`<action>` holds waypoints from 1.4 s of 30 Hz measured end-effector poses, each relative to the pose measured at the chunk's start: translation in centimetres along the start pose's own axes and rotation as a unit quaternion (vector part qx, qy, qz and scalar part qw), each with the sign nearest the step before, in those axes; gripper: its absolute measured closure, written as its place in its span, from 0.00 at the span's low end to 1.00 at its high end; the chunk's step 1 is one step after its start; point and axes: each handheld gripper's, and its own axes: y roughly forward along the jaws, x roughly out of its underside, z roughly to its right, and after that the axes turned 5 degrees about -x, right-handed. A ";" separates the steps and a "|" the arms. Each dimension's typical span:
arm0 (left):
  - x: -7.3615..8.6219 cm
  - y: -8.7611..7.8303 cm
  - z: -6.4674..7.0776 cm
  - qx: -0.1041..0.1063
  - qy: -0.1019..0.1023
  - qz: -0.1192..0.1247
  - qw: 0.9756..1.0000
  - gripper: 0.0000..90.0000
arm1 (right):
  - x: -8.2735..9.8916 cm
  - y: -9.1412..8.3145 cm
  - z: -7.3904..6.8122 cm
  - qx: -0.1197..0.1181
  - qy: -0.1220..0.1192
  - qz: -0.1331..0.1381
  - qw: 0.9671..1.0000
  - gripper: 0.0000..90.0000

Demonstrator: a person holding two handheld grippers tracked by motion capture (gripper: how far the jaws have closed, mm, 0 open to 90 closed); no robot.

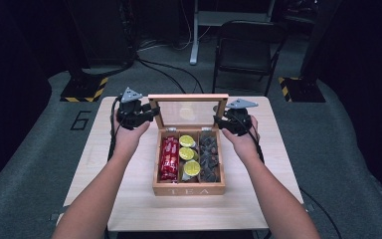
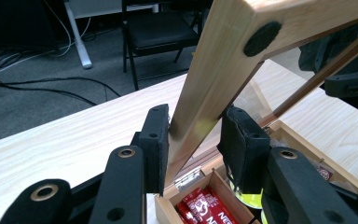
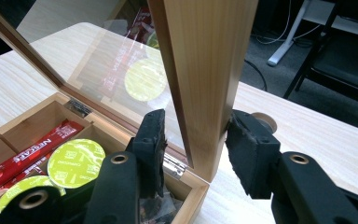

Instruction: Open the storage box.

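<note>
The room is dark. A black folding chair [image 1: 246,47] stands on the grey floor [image 1: 348,149] behind the light wooden table [image 1: 129,199], with black cables [image 1: 164,69] lying nearby.

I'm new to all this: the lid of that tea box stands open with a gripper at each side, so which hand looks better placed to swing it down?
Probably the left gripper: its pads clamp the lid frame. The right gripper straddles its edge more loosely.
</note>
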 end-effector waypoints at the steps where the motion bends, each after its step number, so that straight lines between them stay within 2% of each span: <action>1: -0.2 0.1 0.0 -0.003 0.003 -0.003 1.000 0.70 | 0.1 0.2 0.1 0.001 0.001 -0.001 1.000 0.63; 8: -0.3 0.3 -0.2 -0.002 -0.004 -0.001 1.000 0.70 | 0.3 0.7 0.2 0.004 0.004 -0.004 1.000 0.63; 18: -0.6 0.8 -0.3 -0.011 -0.010 0.000 1.000 0.70 | 0.8 1.7 0.5 0.004 0.011 -0.012 1.000 0.62; 27: -0.7 1.1 -0.5 -0.010 -0.013 0.002 1.000 0.70 | 1.0 2.3 0.6 0.007 0.018 -0.016 1.000 0.62; 35: -0.8 1.3 -0.7 -0.008 -0.015 0.002 1.000 0.70 | 1.3 2.8 0.8 0.007 0.013 -0.024 1.000 0.63; 42: -0.9 1.5 -0.7 -0.007 -0.025 0.006 1.000 0.70 | 1.6 3.1 0.9 0.009 0.018 -0.027 0.999 0.64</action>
